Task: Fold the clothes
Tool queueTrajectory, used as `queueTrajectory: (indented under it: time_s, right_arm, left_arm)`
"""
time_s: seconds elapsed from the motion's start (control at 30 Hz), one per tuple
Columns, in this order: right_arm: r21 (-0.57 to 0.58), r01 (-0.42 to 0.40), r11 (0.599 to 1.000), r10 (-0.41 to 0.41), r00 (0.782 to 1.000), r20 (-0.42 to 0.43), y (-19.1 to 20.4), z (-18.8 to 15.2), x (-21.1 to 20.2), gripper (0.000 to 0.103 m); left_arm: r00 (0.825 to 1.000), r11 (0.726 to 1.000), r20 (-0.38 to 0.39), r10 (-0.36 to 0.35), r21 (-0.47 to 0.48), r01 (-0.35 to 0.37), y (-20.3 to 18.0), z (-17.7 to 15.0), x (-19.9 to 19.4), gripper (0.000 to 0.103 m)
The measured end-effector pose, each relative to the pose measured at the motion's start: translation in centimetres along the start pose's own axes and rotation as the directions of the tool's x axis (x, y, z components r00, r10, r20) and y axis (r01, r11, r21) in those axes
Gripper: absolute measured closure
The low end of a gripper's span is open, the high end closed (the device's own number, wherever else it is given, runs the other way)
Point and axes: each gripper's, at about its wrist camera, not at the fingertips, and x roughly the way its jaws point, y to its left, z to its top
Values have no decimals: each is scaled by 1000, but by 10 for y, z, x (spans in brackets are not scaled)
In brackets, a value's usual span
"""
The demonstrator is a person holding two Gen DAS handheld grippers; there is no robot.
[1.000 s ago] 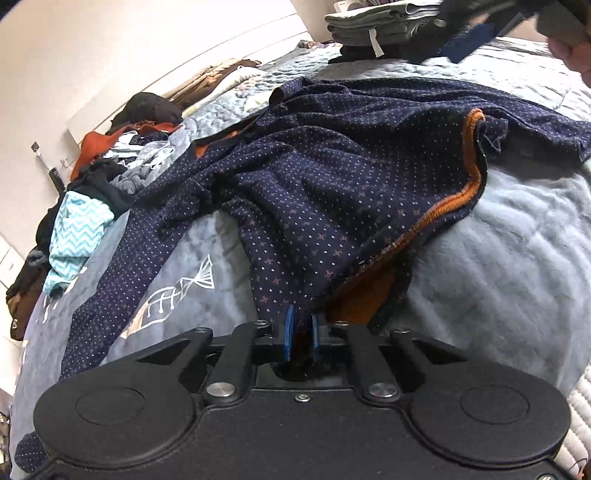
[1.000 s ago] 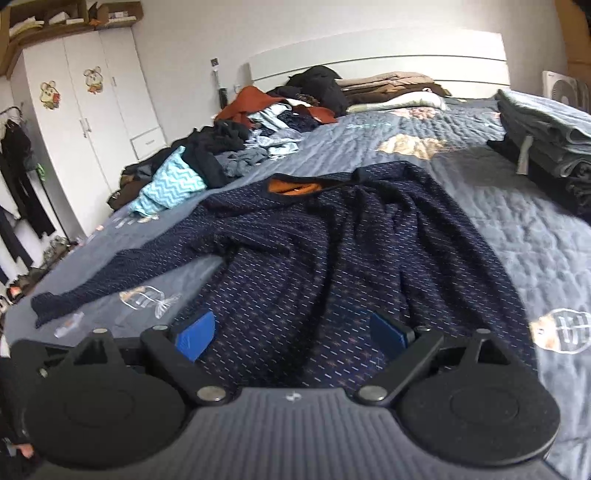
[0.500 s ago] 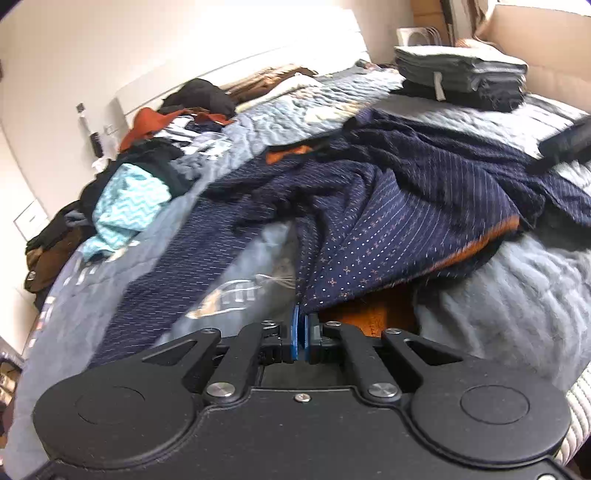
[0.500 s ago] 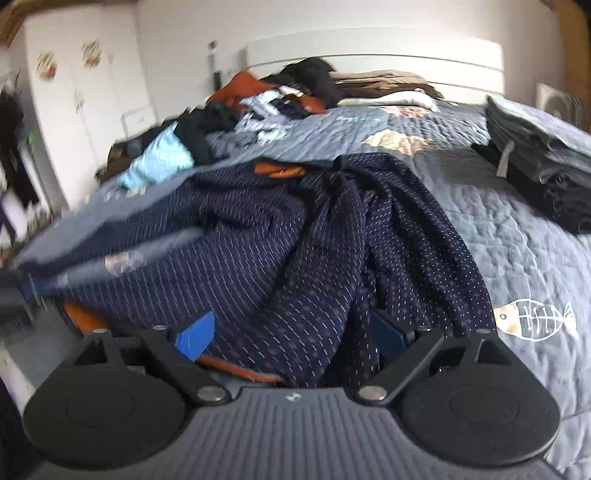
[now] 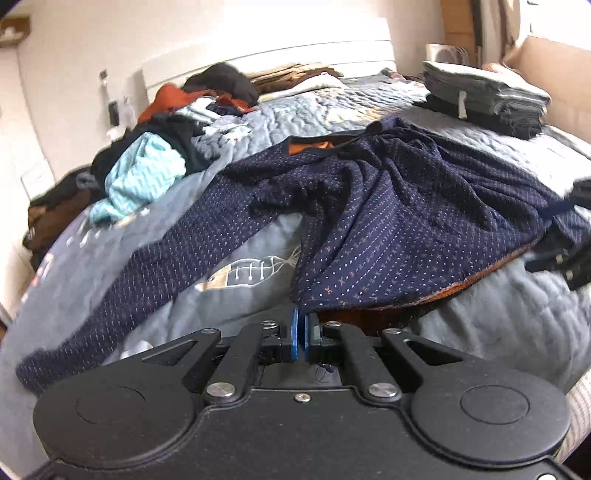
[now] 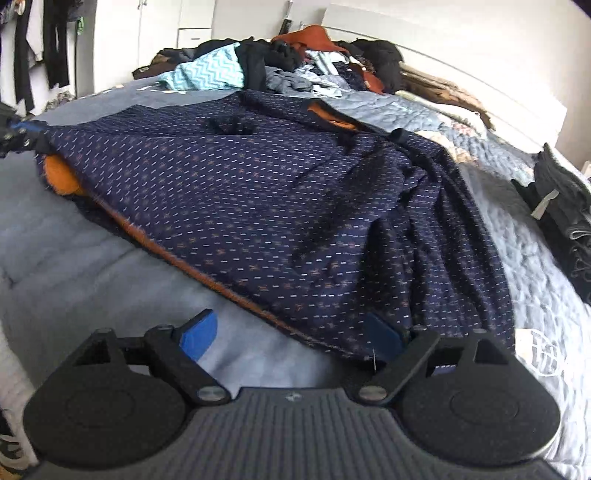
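Navy dotted garment with orange lining [image 5: 388, 221] sprawls across the bed [image 5: 517, 332]; left tongs [image 5: 300, 334] clench its hem, right tongs [image 6: 291, 339] gape.

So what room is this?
Most likely a bedroom: a big bed with a white headboard, a wardrobe by the wall, and clothes heaped on the quilt.

The left gripper [image 5: 302, 334] is a matte black plastic unit with two round raised discs side by side, angled linkage arms with triangular cut-outs, silver pivot screws and one small centre screw, ending in blue pads [image 5: 294, 332]. The right gripper [image 6: 291, 334] is built alike (though its near housing is grey and ribbed), with black discs, silver pivot screws and blue pads [image 6: 197, 334].
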Motion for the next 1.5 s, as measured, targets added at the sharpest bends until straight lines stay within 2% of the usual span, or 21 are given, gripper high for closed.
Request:
queueTrajectory:
  time_s: [0.1,0.27,0.37,0.4,0.43,0.47,0.5,0.53,0.6,0.7,0.83,0.93,1.07,1.23,1.3,1.4,1.5]
  right_arm:
    - [-34,70,997,-70,997,-11,-4,-3,4,20]
    - [-44,124,991,-125,992,-18,-14,-9,10,22]
    - [-2,120,993,-120,992,-28,-24,-7,15,32]
    - [16,112,994,-112,993,-30,-26,-6,16,39]
    - [28,101,995,-100,995,-29,-28,-5,17,55]
    - [39,89,995,-88,996,-27,-30,-4,18,64]
    - [55,85,995,-84,996,-28,-31,-2,19,83]
    - [70,87,994,-86,996,-24,-32,0,19,91]
    - [112,76,991,-76,997,-12,-36,3,14,93]
    - [215,15,976,-19,1000,15,-46,11,-3,95]
    - [359,-76,930,62,997,50,-61,28,-29,95]
    - [385,-145,911,127,989,70,-67,37,-50,96]
    - [364,-203,909,190,979,71,-67,47,-80,96]
    - [251,-209,945,223,974,-29,-51,44,-98,96]
    - [184,-193,964,214,971,-105,-40,38,-94,96]
    - [127,-188,974,215,947,-241,-25,24,-69,93]
    - [178,-213,961,259,919,-297,-25,17,-52,93]
  left_arm:
    - [1000,999,10,7,-35,-7,8,0,-2,100]
    - [1000,996,17,17,-91,-16,24,3,-4,100]
    - [1000,997,20,13,-74,-11,27,7,-8,100]
    - [1000,998,22,13,-67,-11,27,8,-9,100]
    - [1000,998,25,12,-61,-11,28,9,-11,100]
    - [999,999,27,16,-49,-15,29,10,-13,100]
    - [999,999,30,22,-36,-20,31,12,-14,100]
    - [999,999,29,25,-29,-24,33,14,-15,100]
    - [999,999,28,28,-26,-28,38,18,-18,100]
    - [999,999,25,33,-16,-32,45,24,-24,99]
    - [999,999,27,38,38,-39,55,38,-40,100]
    - [998,995,44,49,80,-53,63,53,-58,100]
    - [998,990,44,43,134,-49,70,70,-85,100]
    - [1000,972,-22,22,233,-17,61,61,-101,100]
    - [995,965,-102,7,262,20,53,46,-90,99]
    - [974,959,-225,-7,274,70,42,22,-70,97]
    - [948,946,-317,-16,302,117,32,4,-59,94]
